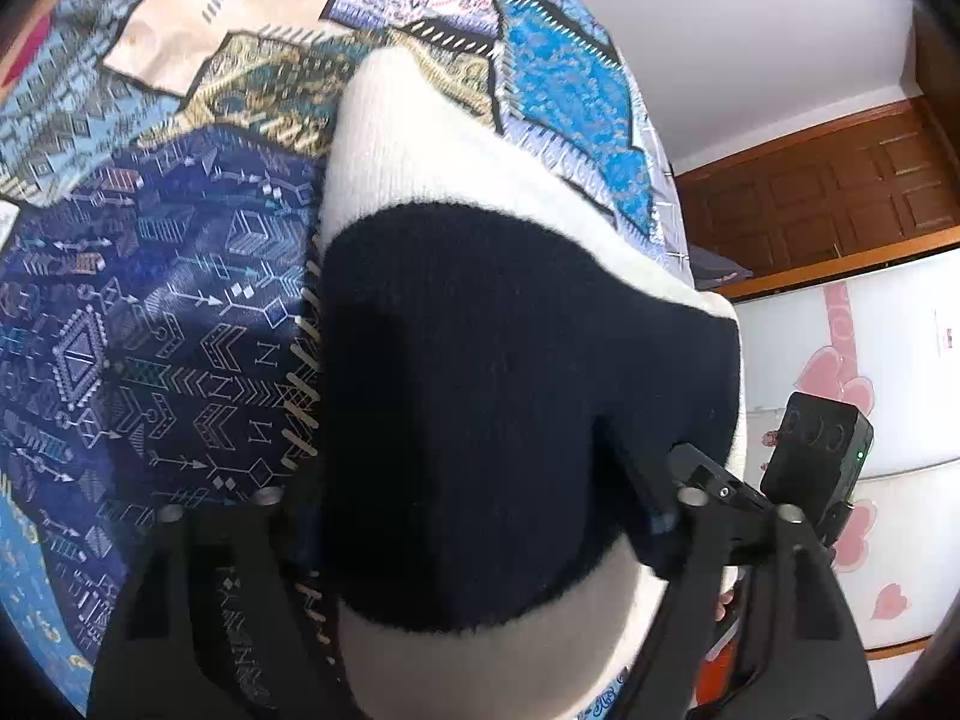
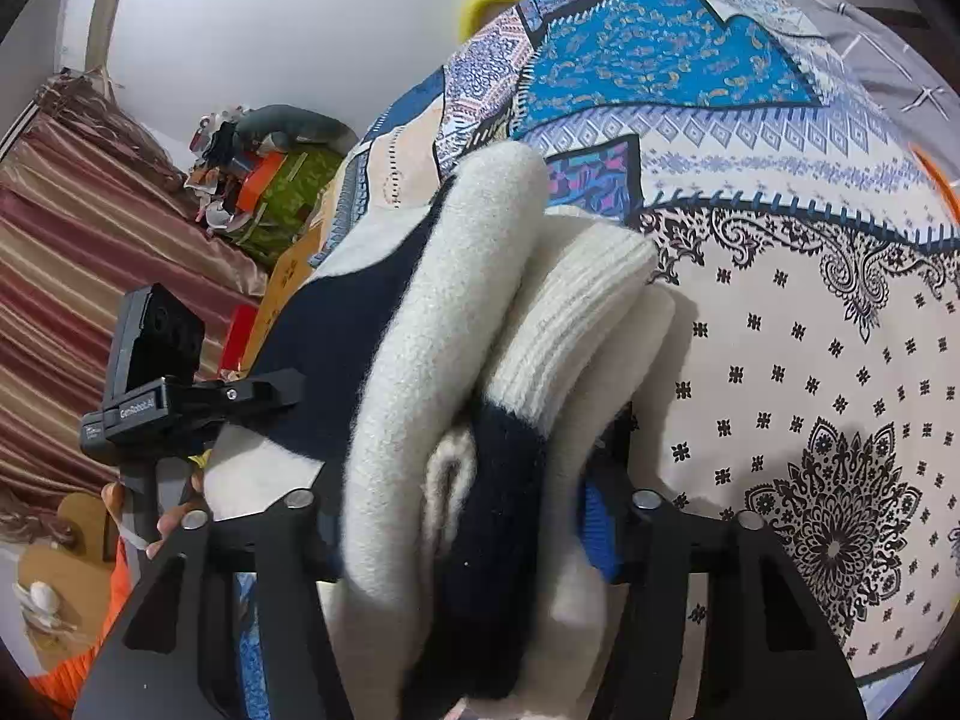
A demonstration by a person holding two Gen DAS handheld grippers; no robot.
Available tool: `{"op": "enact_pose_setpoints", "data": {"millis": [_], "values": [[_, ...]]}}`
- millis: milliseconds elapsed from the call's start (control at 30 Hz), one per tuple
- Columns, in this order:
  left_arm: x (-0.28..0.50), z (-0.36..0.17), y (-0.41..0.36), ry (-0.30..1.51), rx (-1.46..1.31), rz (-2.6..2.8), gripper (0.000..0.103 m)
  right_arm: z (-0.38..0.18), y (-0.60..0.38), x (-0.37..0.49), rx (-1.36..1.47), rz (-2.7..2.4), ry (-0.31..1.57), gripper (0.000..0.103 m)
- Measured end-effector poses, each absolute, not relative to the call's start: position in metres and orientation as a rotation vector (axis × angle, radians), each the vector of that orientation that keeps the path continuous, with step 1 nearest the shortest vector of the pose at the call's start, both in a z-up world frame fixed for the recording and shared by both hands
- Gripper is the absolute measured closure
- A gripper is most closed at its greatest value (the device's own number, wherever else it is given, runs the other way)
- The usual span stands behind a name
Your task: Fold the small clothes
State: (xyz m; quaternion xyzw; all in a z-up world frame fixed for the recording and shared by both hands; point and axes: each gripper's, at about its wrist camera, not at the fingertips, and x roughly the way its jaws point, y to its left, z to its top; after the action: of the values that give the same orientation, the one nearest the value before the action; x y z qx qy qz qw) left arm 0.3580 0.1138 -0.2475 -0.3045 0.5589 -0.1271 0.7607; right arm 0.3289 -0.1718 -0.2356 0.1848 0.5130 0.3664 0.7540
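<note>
A small knitted sweater, cream with a wide navy band (image 1: pixel 498 372), is held up over the patchwork bedspread (image 1: pixel 150 312). My left gripper (image 1: pixel 480 516) is shut on its lower edge; the fabric hides the fingertips. In the right wrist view the same sweater (image 2: pixel 420 372) hangs bunched in thick folds, with a ribbed cream cuff (image 2: pixel 576 312) on top. My right gripper (image 2: pixel 474 510) is shut on that bunch. The other gripper (image 2: pixel 180 402) shows at the left, clamped on the navy part. The right gripper shows in the left wrist view (image 1: pixel 780 480) at the sweater's right edge.
The bed carries a blue, cream and black patterned cover (image 2: pixel 810 330). A wooden cabinet (image 1: pixel 840 192) and a white cupboard with pink hearts (image 1: pixel 870 420) stand past the bed. A striped curtain (image 2: pixel 90 252), a cluttered pile (image 2: pixel 258 180) and a yellow object (image 2: pixel 486 0) lie beyond the bed's edge.
</note>
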Motion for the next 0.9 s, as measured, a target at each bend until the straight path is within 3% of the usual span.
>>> {"op": "enact_pose_setpoints", "data": {"millis": [133, 567, 900], "values": [[0.350, -0.224, 0.112, 1.161, -0.629, -0.299, 0.044, -0.221, -0.170, 0.325, 0.389, 0.803, 1.092, 0.056], [0.297, -0.141, 0.151, 0.975, -0.556, -0.266, 0.046, -0.149, -0.122, 0.310, 0.312, 0.892, 0.946, 0.057], [0.262, -0.170, 0.202, 1.023, -0.611, -0.196, 0.046, -0.176, -0.065, 0.307, 0.264, 0.939, 1.030, 0.057]]}}
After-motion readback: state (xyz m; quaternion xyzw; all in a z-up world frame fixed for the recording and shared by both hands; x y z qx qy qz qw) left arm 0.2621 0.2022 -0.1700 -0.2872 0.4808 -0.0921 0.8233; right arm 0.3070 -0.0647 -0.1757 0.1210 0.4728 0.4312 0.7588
